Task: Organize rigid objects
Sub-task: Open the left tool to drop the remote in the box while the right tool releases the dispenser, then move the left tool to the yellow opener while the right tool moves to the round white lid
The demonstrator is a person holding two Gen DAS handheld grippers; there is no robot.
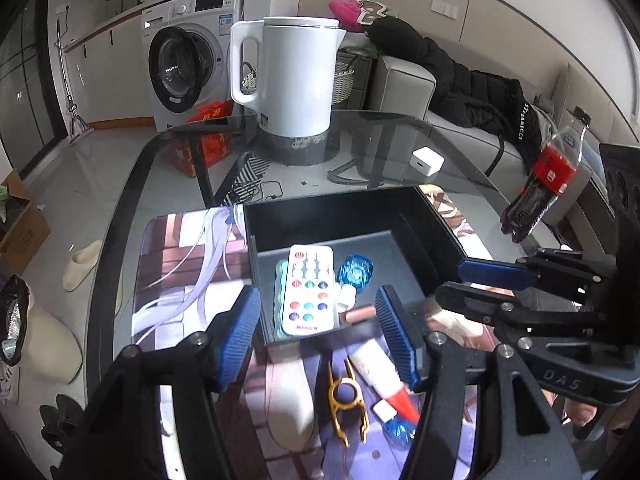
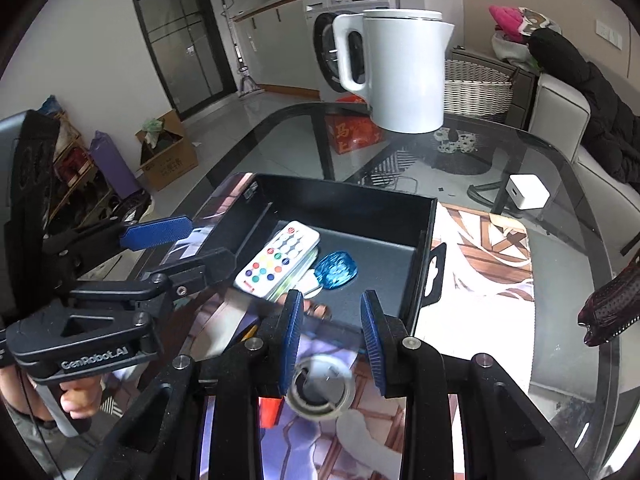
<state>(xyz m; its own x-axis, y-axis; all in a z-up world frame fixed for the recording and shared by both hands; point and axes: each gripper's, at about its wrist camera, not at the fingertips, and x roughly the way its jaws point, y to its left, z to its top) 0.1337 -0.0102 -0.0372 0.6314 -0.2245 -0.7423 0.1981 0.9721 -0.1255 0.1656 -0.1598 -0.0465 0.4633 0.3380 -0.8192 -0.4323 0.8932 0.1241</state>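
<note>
A black open box [image 1: 360, 216] [image 2: 420, 240] sits on a printed mat. Inside lie a white remote [image 1: 308, 290] [image 2: 278, 256] on a green case, a blue faceted gem [image 1: 355, 271] [image 2: 336, 270] and a small brown tube [image 1: 360, 314]. My left gripper [image 1: 316, 332] is open over the box's near wall. Below it on the mat lie a gold clip [image 1: 346, 398], a white tube with a red cap [image 1: 382, 372] and another blue gem [image 1: 400, 430]. My right gripper [image 2: 330, 332] is shut on a clear plastic piece [image 2: 320, 324], with a grey round thing [image 2: 320, 390] just below.
A white kettle [image 1: 296, 80] [image 2: 404, 68] stands at the back of the glass table [image 1: 460, 152]. A white charger cube [image 1: 427, 161] [image 2: 527, 191] lies right of it. A cola bottle [image 1: 548, 176] leans at the right edge. Washing machine and sofa lie beyond.
</note>
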